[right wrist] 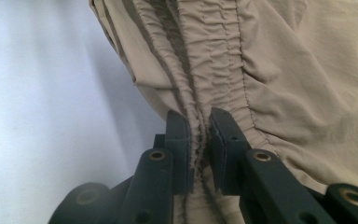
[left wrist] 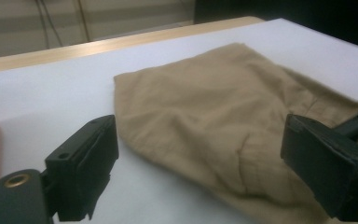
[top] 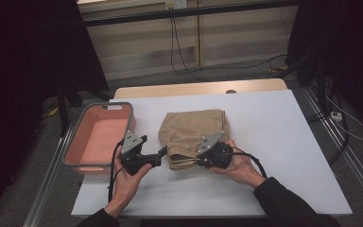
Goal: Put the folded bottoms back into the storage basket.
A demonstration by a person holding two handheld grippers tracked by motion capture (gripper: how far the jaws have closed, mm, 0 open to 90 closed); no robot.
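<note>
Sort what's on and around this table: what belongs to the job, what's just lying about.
In the job:
tan folded garment
right gripper, jaws shut on the garment's elastic band
left gripper, jaws open at the garment's edge

Lying about:
pink bin at the table's left
cables on the floor beyond
</note>
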